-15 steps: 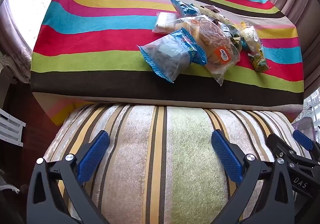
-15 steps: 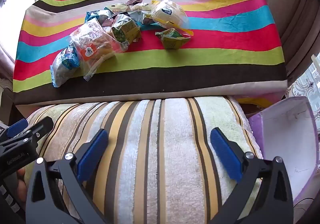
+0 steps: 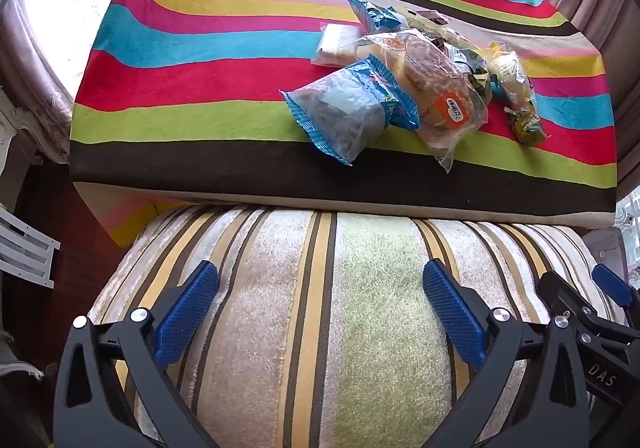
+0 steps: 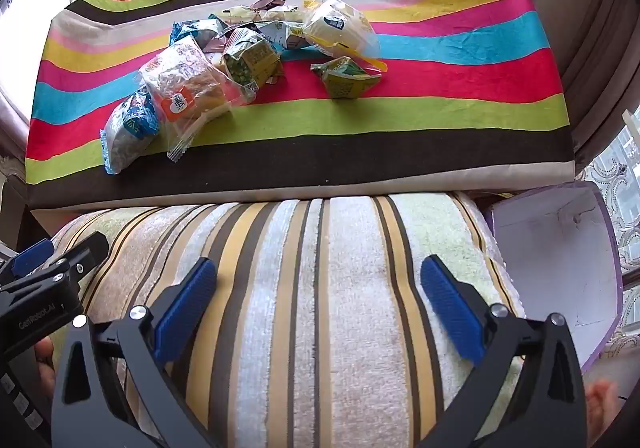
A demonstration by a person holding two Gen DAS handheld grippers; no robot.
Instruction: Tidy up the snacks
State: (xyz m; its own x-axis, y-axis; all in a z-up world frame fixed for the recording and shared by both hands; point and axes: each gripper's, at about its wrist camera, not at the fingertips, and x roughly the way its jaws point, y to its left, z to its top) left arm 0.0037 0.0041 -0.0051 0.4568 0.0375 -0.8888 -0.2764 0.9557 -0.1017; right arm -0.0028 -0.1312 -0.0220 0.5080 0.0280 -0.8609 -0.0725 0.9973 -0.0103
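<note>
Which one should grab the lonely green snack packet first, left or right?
Probably the right hand-held gripper. It is open and empty, and the green packet lies almost straight ahead of it. From the left hand-held gripper, that packet sits far right, beyond the snack pile.

Striped cloth (image 3: 208, 87) left of the snack pile (image 3: 408, 83) lies seemingly clear.

Striped cloth (image 3: 240, 87), striped cushion (image 4: 320, 288), curtains (image 4: 592, 27)

Bright daylight, blown-out glare at top corners, sharp centre, fisheye bending, dark vignetted edges
</note>
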